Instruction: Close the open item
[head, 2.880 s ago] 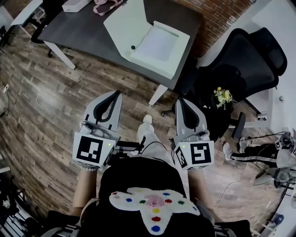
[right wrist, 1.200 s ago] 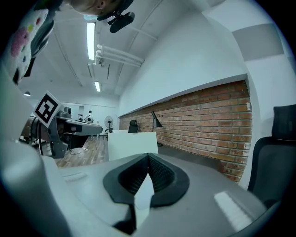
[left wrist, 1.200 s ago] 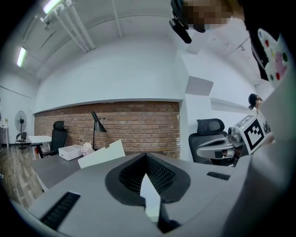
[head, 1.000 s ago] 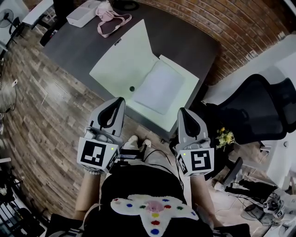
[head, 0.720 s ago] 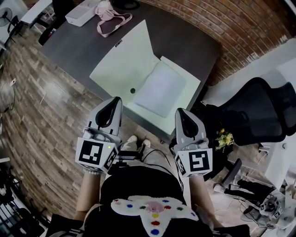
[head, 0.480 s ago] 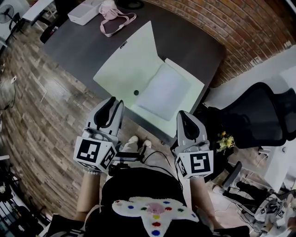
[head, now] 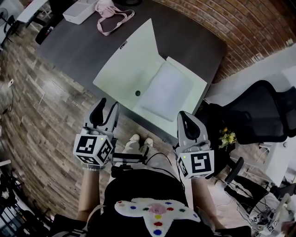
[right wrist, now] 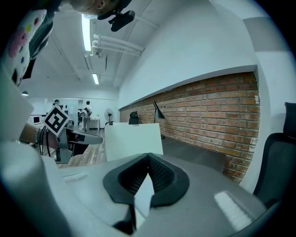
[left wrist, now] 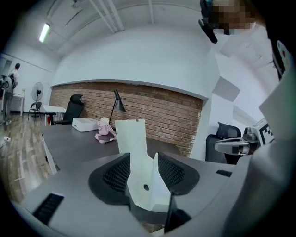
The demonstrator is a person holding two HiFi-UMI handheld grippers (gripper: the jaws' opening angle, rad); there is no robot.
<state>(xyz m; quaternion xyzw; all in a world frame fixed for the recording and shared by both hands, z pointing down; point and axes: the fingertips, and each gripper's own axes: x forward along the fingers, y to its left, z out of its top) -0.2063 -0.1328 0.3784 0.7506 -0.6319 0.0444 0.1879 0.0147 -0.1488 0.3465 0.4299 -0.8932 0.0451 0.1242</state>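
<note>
The left gripper [left wrist: 144,159] has its pads standing wide apart, the jaws having just been opening, and nothing sits between them (the pale shape seen through the gap is the box farther off, untouched). The right gripper [right wrist: 148,161] has its jaws pressed together at the tips, holding nothing. In the head view both grippers hover side by side in front of the person, just short of the near edge of the dark table [head: 78,41]. On that table lies the white box [head: 163,92], open, its lid [head: 132,65] folded back to the left with a small dark round spot near the hinge line. A pink bag [head: 110,10] lies at the table's far end, a black office chair [head: 259,109] stands to the right, and a brick wall [head: 249,23] runs behind.
</note>
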